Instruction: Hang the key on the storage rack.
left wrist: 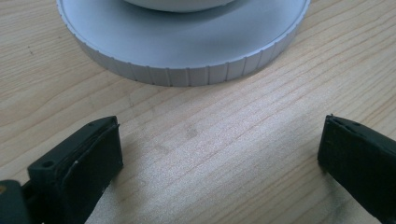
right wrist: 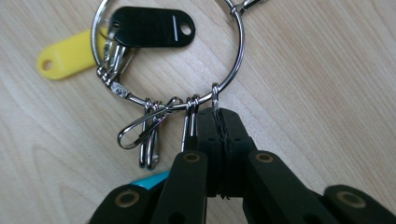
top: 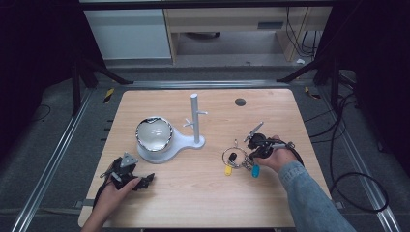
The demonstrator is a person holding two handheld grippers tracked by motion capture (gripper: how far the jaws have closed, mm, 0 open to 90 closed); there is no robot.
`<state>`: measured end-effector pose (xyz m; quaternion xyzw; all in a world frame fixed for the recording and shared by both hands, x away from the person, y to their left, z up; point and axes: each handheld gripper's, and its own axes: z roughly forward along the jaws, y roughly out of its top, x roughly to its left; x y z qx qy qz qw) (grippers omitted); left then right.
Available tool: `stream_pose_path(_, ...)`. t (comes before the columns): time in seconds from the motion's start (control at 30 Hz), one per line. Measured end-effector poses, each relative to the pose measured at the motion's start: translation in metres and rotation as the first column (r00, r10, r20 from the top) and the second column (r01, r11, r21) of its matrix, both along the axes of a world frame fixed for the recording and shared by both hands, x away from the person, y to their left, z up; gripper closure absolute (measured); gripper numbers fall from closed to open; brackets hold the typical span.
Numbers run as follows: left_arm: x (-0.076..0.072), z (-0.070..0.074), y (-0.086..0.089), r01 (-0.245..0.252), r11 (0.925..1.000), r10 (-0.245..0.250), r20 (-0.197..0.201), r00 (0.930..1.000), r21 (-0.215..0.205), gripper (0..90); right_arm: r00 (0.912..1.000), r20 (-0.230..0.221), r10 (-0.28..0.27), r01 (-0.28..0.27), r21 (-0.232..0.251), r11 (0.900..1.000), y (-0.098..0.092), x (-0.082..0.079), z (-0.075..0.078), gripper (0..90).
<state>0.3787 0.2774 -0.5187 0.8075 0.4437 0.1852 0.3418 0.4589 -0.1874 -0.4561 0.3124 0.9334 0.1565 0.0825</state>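
Jaws of the right gripper [right wrist: 219, 116] are pressed together on the key ring [right wrist: 236, 56], lying at 4 o'clock on the table [top: 193, 193]. Left gripper [left wrist: 219, 158] rests spread apart, at 7 o'clock of the white stand [top: 167, 145].

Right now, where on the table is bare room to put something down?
Bare wood: the far left corner behind the bowl, the far right beyond the key ring, and the near middle between the left gripper and right gripper. The stand crowds the centre.
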Motion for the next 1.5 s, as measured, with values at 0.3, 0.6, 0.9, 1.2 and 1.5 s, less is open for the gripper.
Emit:
stream_pose_path(0.3, 0.0, 0.0, 0.0, 0.001, 1.0, -0.001, 0.0, 1.0, 0.0, 0.0, 1.0, 0.009, 0.003, -0.004, 0.035, 0.999, 0.006, -0.001, 0.036, 88.8)
stream_pose_path(0.6, 0.0, 0.0, 0.0, 0.002, 1.0, -0.002, 0.004, 1.0, -0.003, 0.0, 0.9993, 0.037, 0.008, -0.009, 0.027, 1.0, 0.017, 0.007, 0.07, 88.9)
stream_pose_path(0.9, 0.0, 0.0, 0.0, 0.003, 1.0, -0.003, 0.005, 1.0, -0.004, 0.0, 0.9974, 0.072, -0.008, 0.006, 0.029, 1.0, 0.02, 0.013, 0.094, 88.8)
stream_pose_path(1.2, 0.0, 0.0, 0.0, 0.002, 1.0, -0.002, 0.005, 1.0, -0.004, 0.0, 0.9938, 0.111, -0.009, 0.005, 0.04, 0.999, 0.023, 0.012, 0.112, 88.8)
stream_pose_path(1.5, 0.0, -0.001, 0.0, 0.002, 1.0, -0.002, 0.007, 1.0, -0.006, 0.0, 0.9884, 0.152, 0.003, -0.011, 0.048, 0.999, 0.031, 0.015, 0.132, 88.8)
